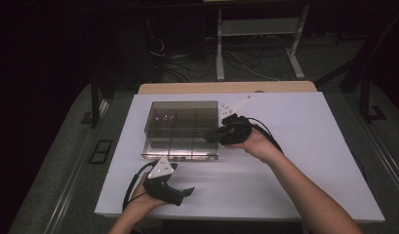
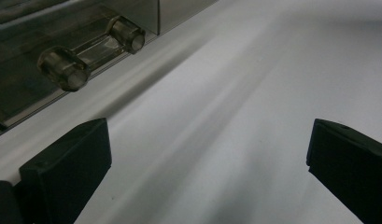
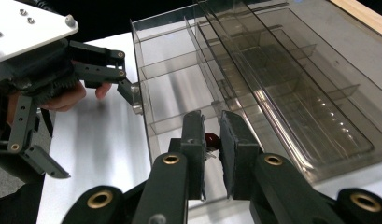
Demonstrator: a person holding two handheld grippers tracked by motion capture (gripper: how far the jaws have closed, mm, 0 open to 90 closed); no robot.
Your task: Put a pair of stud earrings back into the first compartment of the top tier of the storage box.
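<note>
On the white table point(image 1: 294, 161), near its middle, a clear smoky box point(image 1: 180, 127) with little compartments inside is set, with its see-through handle point(image 2: 93, 46) on the near side. At the near left edge, the left gripper point(image 1: 185, 191) is held low by the left hand point(image 1: 141, 195) just beside the front of the box, and its jaws are spread wide apart with nothing between them. From the right, the right arm is stretched in toward the box, and the right gripper point(image 3: 212, 140) is reached over the box's right side, with its jaws squeezed almost together on a small dark red thing point(image 3: 212, 138) above a near compartment.
</note>
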